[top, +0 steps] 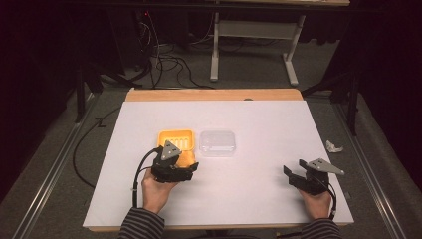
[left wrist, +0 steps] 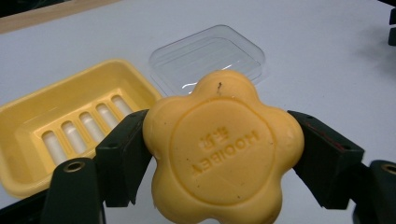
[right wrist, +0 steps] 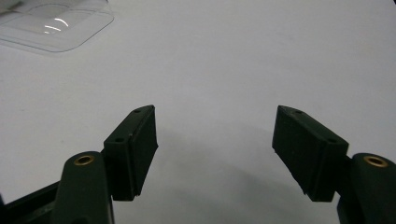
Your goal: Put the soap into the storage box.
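A flower-shaped yellow soap [left wrist: 222,149] with raised lettering sits between the jaws of my left gripper [left wrist: 219,154], which is shut on it. In the high view the left gripper [top: 180,167] hovers at the near edge of the yellow soap dish [top: 175,137], with the soap [top: 186,158] just under it. The dish [left wrist: 70,126] has a slotted floor and holds nothing. A clear plastic lid [top: 218,143] lies flat just right of the dish, also seen as the lid [left wrist: 210,56] and the lid [right wrist: 51,23]. My right gripper [top: 296,174] rests open at the table's right, its jaws [right wrist: 215,149] wide apart over bare table.
The white table top [top: 249,189] has a wooden strip along its far edge [top: 214,94]. A crumpled white scrap [top: 333,146] lies on the floor right of the table. Cables and a table frame stand on the floor beyond.
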Action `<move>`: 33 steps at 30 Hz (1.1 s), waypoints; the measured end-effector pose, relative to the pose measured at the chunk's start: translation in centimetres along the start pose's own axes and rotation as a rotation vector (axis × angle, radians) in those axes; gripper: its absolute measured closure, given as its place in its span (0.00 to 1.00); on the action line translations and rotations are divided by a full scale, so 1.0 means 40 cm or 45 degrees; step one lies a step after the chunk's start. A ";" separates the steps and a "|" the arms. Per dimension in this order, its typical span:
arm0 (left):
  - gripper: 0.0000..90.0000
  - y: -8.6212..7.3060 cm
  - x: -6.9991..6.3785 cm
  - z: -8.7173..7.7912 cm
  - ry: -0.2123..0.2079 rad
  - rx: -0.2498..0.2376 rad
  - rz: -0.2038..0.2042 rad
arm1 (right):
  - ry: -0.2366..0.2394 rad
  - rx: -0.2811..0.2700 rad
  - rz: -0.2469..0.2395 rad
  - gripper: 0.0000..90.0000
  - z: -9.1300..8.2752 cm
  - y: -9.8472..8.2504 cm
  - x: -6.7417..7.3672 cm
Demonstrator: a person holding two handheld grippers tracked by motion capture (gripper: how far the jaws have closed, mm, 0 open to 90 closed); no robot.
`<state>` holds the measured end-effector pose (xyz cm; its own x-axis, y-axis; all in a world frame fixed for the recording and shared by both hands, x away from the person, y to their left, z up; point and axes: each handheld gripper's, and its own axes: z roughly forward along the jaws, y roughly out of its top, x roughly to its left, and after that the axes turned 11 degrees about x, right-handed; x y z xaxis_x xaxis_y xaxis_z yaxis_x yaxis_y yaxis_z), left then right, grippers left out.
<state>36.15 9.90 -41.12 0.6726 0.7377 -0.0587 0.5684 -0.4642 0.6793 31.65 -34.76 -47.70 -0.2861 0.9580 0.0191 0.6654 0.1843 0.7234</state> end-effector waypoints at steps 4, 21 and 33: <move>0.29 0.011 0.005 -0.008 0.008 0.001 0.006 | 0.000 -0.001 -0.004 0.34 0.000 0.000 -0.001; 0.29 0.039 0.045 0.003 0.057 0.020 -0.004 | 0.001 0.000 0.002 0.34 0.000 0.000 0.000; 0.29 0.041 0.092 0.013 0.097 0.020 -0.063 | -0.002 -0.005 0.004 0.34 -0.001 -0.001 0.000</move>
<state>39.80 11.59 -40.60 0.6057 0.7949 -0.0358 0.6078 -0.4332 0.6655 31.62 -34.77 -47.69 -0.2827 0.9590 0.0205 0.6636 0.1801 0.7261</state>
